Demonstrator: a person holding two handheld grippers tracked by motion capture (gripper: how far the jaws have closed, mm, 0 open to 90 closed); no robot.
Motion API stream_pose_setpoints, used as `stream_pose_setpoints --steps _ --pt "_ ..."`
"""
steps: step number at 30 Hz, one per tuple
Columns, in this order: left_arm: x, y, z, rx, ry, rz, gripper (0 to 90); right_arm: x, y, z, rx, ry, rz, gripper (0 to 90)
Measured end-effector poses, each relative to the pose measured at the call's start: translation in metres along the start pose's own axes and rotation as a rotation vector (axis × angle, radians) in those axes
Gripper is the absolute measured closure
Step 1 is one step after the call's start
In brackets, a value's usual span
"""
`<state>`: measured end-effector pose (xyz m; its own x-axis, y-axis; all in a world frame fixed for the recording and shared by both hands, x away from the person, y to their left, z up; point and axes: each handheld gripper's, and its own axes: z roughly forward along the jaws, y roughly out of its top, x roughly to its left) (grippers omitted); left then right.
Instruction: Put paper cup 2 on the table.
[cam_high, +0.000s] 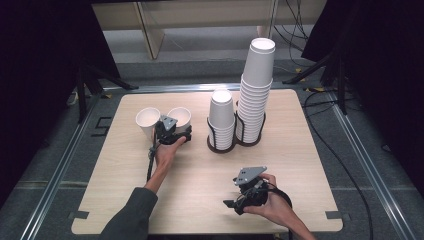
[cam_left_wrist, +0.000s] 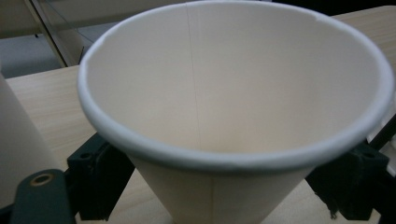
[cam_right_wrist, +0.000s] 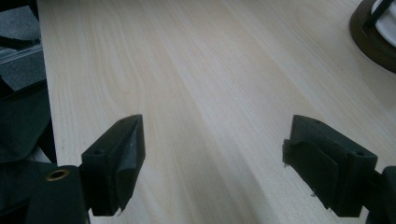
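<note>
Sitting at far left of the worktop (cam_high: 125, 175): one loose paper cup (cam_high: 147, 120), tilted. Just beside it, second cup (cam_high: 181, 118) resting between the jaws of the left tool (cam_high: 172, 132); jaws flanking the lower wall, contact too hidden to tell. Handling as light, thin, easily crushed; gripping low on the taper, gently. Further right, two stacks (cam_high: 221, 119) standing in a holder (cam_high: 235, 142). Right tool (cam_right_wrist: 212, 158) idling wide open, holding nothing.
</note>
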<state>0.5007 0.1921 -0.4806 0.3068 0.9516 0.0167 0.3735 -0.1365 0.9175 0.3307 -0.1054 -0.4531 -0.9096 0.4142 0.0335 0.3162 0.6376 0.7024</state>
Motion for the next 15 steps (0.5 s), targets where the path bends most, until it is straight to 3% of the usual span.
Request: stream_pose_setpoints --steps 3,15 --pt "0.000 -0.003 -0.003 0.029 -0.007 0.006 14.3 0.000 0.000 0.000 0.002 0.001 0.004 20.1" --pt "0.003 -0.014 -0.021 0.050 -0.073 0.021 14.3 0.000 0.000 0.000 0.004 0.003 0.001 20.0"
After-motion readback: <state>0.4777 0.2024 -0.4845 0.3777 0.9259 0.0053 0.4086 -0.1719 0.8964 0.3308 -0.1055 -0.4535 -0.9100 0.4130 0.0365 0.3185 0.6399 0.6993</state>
